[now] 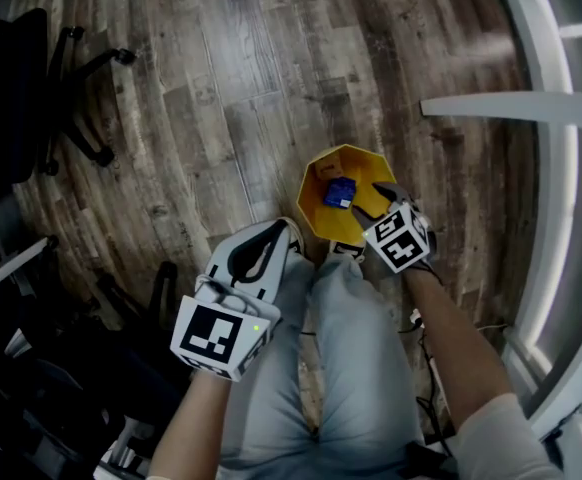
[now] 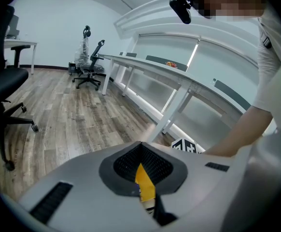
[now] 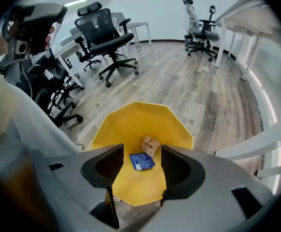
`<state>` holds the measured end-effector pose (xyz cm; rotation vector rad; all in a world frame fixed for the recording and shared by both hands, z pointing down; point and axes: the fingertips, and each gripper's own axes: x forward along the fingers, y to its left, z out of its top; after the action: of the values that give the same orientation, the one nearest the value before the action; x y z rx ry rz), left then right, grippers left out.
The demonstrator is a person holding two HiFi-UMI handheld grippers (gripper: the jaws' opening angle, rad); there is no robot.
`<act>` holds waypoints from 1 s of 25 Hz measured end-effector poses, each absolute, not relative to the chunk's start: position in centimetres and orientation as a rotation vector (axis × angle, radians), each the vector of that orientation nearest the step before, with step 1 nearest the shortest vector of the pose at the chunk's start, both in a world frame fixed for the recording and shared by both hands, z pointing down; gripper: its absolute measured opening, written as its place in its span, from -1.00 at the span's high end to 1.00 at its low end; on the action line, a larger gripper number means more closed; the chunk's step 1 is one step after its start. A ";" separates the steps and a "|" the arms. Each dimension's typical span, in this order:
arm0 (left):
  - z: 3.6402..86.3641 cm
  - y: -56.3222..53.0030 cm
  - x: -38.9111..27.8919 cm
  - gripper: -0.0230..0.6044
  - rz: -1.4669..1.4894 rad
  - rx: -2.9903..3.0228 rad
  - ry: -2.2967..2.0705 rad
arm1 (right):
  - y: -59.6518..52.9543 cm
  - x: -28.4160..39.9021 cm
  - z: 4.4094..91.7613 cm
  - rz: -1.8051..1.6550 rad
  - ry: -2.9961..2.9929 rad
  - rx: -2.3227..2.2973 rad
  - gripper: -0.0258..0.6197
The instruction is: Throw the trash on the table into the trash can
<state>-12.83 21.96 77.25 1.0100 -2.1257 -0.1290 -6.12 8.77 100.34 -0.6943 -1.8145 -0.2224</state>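
While a blue packet [image 3: 142,161] and a brown packet [image 3: 151,145] are lying inside the yellow trash can [image 3: 135,124], the right gripper [image 3: 141,154] is hovering over its four o'clock rim, jaws released and empty. At eight o'clock, the left gripper [image 1: 285,234] is sitting clenched on nothing.

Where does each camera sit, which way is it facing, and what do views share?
Head view: on the person's head, steeply down at the floor and yellow trash can; forearms, legs, left claw and right claw show.
Left gripper view: on the left claw, tips together, facing a long white table; the person's arm shows.
Right gripper view: on the right claw, open, looking down into the can.
Shared: head and right gripper views both show the can and its blue packet.
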 end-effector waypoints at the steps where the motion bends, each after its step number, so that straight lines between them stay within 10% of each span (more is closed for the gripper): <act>1: 76.7 21.9 -12.7 0.93 -0.124 1.010 -2.122 | 9.0 -6.3 99.4 -0.217 -1.820 -0.704 0.16; 8: 70.1 21.6 -12.4 0.93 -0.112 1.031 -2.135 | 9.5 -7.6 90.7 -0.204 -1.883 -0.740 0.21; 14: 62.4 21.2 -11.8 0.93 -0.127 1.063 -2.138 | 9.6 -8.6 79.7 -0.210 -1.977 -0.784 0.75; 25: 48.7 20.8 -11.3 0.93 -0.149 1.071 -2.210 | 10.5 -9.7 57.8 -0.095 -2.189 -0.835 0.82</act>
<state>-11.32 20.84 48.71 1.0709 -2.2098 -0.1495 -9.66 10.46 57.80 -0.8349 -2.1892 -0.0955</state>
